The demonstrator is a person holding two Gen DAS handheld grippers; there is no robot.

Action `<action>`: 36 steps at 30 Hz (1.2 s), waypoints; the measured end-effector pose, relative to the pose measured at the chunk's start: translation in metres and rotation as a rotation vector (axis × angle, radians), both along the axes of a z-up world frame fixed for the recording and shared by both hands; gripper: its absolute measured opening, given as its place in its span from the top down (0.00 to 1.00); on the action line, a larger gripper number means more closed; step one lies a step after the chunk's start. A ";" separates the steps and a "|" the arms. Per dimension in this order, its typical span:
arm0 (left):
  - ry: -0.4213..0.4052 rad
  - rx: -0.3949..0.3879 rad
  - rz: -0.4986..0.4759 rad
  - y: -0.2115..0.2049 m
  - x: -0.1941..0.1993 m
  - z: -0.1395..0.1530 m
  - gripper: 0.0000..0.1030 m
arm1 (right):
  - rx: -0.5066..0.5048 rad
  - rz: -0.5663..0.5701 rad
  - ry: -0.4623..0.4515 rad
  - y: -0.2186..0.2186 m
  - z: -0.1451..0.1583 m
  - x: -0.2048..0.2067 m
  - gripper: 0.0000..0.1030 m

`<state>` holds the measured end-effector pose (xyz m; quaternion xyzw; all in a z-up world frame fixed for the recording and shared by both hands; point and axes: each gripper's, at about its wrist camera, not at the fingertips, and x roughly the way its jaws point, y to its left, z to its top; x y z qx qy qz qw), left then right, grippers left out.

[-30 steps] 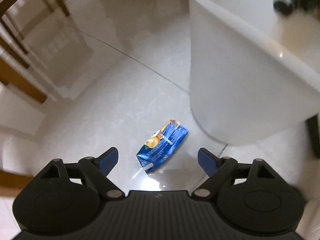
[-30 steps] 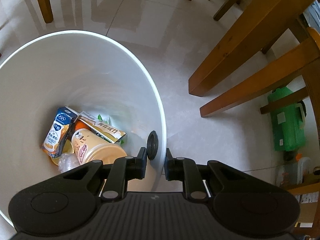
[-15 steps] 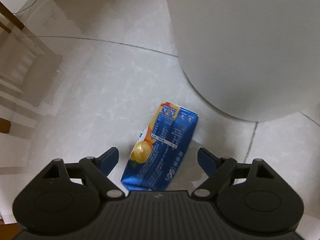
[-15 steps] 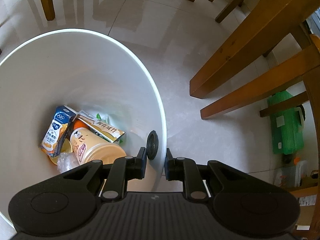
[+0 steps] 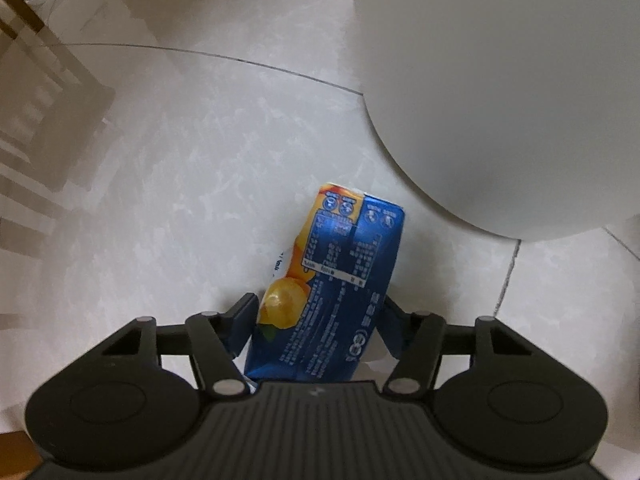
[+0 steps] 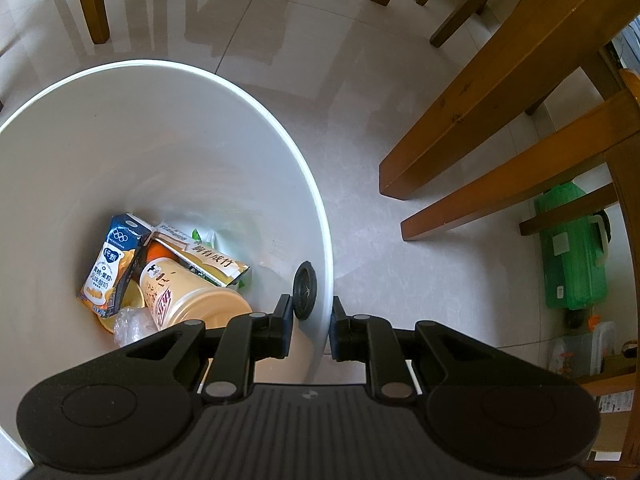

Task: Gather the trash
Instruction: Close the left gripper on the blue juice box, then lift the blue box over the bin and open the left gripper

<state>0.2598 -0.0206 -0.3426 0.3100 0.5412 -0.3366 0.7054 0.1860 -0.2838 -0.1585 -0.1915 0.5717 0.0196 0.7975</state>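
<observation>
On the floor beside the bin (image 5: 500, 92), the left gripper (image 5: 316, 316) has come down and now squeezes both sides of the blue carton (image 5: 340, 280). It looks ready to lift. Further right, the right gripper (image 6: 311, 322) stays pinched on the bin's rim, holding it.

juice carton (image 5: 332, 288): near end hid behind left gripper (image 5: 318, 316) body, print too blurry to read | white bin (image 5: 500, 92): rim cut off top/right | bin btm trash (image 6: 160, 276) partly overlapped
</observation>
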 end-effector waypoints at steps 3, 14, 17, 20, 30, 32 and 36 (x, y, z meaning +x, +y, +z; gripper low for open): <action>-0.002 -0.006 0.015 0.000 -0.002 0.001 0.41 | 0.003 0.000 0.000 -0.001 0.000 0.000 0.80; 0.003 -0.017 0.079 0.020 -0.013 0.028 0.47 | 0.014 -0.007 0.007 0.000 -0.002 -0.001 0.80; -0.004 -0.021 0.094 0.023 -0.015 0.039 0.48 | 0.007 -0.007 0.010 0.000 -0.005 -0.001 0.80; -0.009 -0.030 0.111 0.026 -0.016 0.052 0.49 | 0.009 -0.011 0.013 0.000 -0.006 -0.001 0.80; -0.025 -0.045 0.143 0.034 -0.025 0.108 0.49 | 0.024 -0.034 0.023 -0.003 -0.008 0.001 0.80; -0.028 -0.046 0.132 0.035 -0.029 0.128 0.49 | 0.025 -0.037 0.024 -0.003 -0.008 0.000 0.80; -0.043 -0.054 0.114 0.038 -0.034 0.175 0.49 | 0.032 -0.049 0.026 -0.004 -0.008 0.001 0.80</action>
